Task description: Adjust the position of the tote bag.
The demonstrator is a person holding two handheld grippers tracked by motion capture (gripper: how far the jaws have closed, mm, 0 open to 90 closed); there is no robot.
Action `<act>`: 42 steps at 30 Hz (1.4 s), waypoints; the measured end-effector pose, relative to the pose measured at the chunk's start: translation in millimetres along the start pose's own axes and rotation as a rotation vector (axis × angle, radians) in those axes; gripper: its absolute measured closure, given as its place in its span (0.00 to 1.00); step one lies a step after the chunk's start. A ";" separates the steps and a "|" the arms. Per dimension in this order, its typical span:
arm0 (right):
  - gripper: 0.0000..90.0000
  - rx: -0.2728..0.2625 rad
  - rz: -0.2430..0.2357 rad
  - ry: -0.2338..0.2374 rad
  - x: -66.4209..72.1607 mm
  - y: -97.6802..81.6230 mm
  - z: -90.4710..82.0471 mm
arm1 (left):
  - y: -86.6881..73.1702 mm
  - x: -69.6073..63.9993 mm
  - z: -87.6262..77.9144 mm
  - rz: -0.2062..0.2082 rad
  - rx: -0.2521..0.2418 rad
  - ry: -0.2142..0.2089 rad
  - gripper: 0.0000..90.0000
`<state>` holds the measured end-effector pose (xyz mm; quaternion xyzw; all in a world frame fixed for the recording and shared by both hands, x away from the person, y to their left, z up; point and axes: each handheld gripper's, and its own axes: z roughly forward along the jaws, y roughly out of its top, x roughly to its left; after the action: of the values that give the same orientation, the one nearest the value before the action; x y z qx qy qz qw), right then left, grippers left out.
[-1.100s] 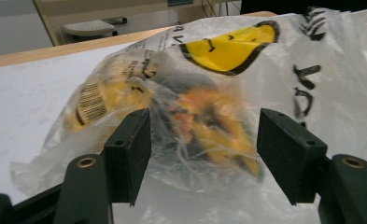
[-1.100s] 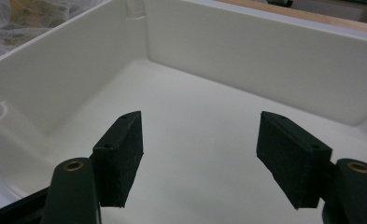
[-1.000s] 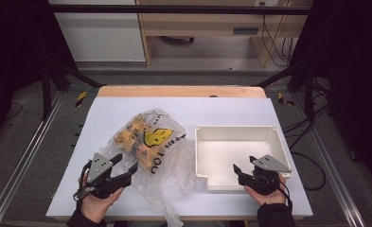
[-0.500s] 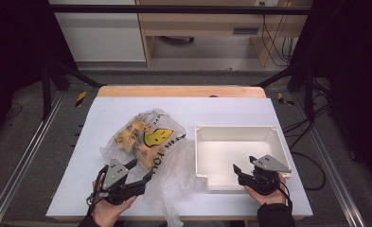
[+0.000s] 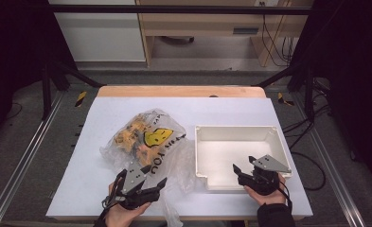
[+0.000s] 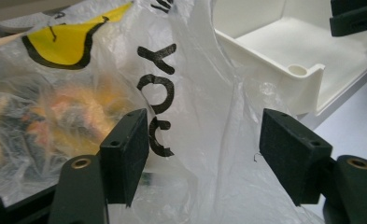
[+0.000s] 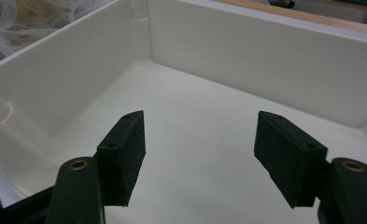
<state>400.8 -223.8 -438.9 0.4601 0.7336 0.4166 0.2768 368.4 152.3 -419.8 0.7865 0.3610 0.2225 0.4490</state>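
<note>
White and flat, the table [image 5: 108, 118] is the biggest thing we see, with a wooden strip along its far edge. On its right part sits a white plastic tray [image 5: 235, 134] with low walls, and nothing lies inside it. Just to the left of the tray lies a clear crinkly plastic bag [image 5: 146, 144] with a yellow smiley face and black letters on it; orange and yellow things are inside, but we cannot tell what they are. The bag spreads down to the near edge of the table. Our left gripper [image 5: 156, 187] is at the near end of the bag, and in the left gripper view its jaws stand wide apart with a loose fold of the bag [image 6: 204, 140] between them, not pinched. Our right gripper [image 5: 240, 171] sits over the near right part of the tray, and in the right gripper view its jaws are also wide apart above the tray floor [image 7: 204, 154], holding nothing.
</note>
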 end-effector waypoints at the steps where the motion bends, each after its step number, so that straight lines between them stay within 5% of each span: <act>1: 0.38 0.000 0.001 0.000 0.3 0.2 0.0 | 0.0 0.0 0.0 0.000 0.000 0.000 0.39; 10: 0.38 0.005 0.000 0.008 2.0 0.3 0.8 | -5.1 -3.1 8.8 0.001 0.046 -0.020 0.53; 19: 0.38 0.004 -0.003 0.008 2.0 0.1 1.2 | -6.7 -14.4 15.5 0.016 0.062 -0.048 0.46; 23: 0.38 -0.002 -0.009 0.006 2.1 0.5 0.7 | -10.0 -9.8 21.3 0.009 0.129 -0.026 0.62; 28: 0.41 -0.009 -0.009 0.012 2.8 1.6 -1.2 | -9.3 0.3 18.0 -0.022 0.156 -0.023 0.86; 32: 0.45 -0.021 -0.009 0.027 7.1 4.6 -4.3 | -9.2 4.6 15.3 -0.032 0.151 -0.023 0.94; 42: 0.53 -0.071 -0.037 0.114 33.0 21.2 -11.5 | -4.7 25.7 -12.0 -0.073 0.043 0.002 0.99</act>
<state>387.2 -193.2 -415.5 0.4118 0.7414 0.4625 0.2584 375.1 180.2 -417.3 0.7820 0.3946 0.1987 0.4396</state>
